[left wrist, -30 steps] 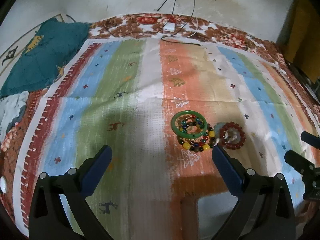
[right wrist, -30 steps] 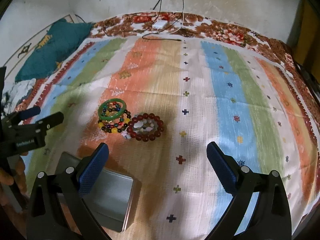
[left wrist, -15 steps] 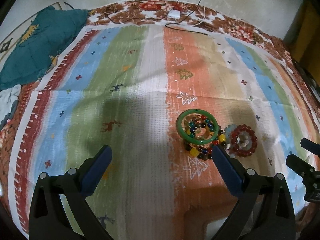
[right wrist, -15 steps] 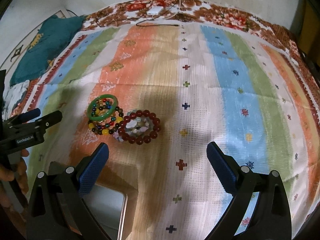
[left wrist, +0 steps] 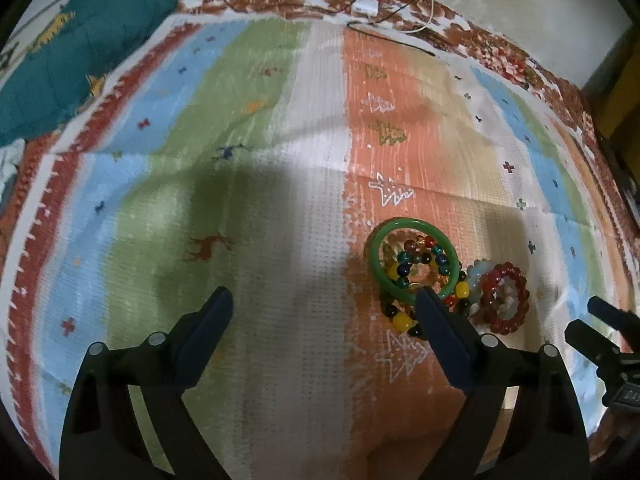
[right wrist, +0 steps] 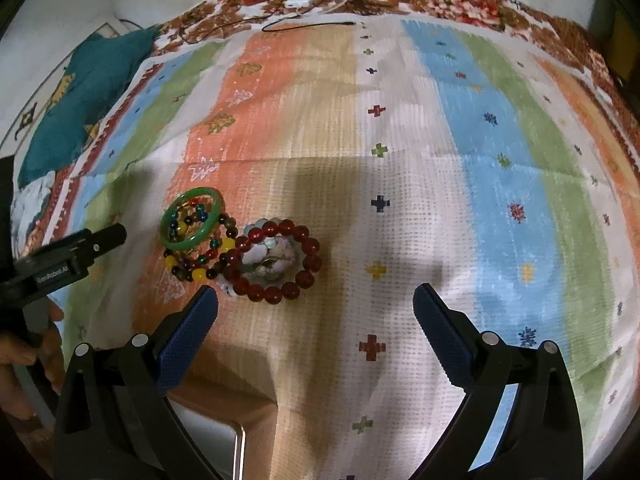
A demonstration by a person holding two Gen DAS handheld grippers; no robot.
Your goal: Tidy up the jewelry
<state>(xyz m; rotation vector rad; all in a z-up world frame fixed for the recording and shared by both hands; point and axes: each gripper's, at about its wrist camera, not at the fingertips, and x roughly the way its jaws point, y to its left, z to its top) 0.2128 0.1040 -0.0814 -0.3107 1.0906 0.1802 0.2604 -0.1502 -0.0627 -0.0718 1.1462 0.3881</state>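
A small heap of jewelry lies on a striped cloth. A green bangle point(left wrist: 385, 276) point(right wrist: 188, 242) rests on a multicoloured bead bracelet point(left wrist: 402, 320) point(right wrist: 198, 274). A dark red bead bracelet point(left wrist: 505, 325) point(right wrist: 286, 226) lies to its right over a pale bracelet point(right wrist: 262, 256). My left gripper point(left wrist: 324, 312) is open and empty, its right finger just in front of the bangle. My right gripper point(right wrist: 316, 306) is open and empty, just in front of the red bracelet, its left finger near it.
A metal tin point(right wrist: 230, 446) sits at the bottom edge under my right gripper. A teal quilt point(left wrist: 68, 68) lies at the far left. A white charger with cables point(left wrist: 365, 7) lies at the far edge by the wall.
Both grippers have moved forward and down toward the jewelry heap, which now sits closer to the fingers. Both stay open. The jewelry has not moved.
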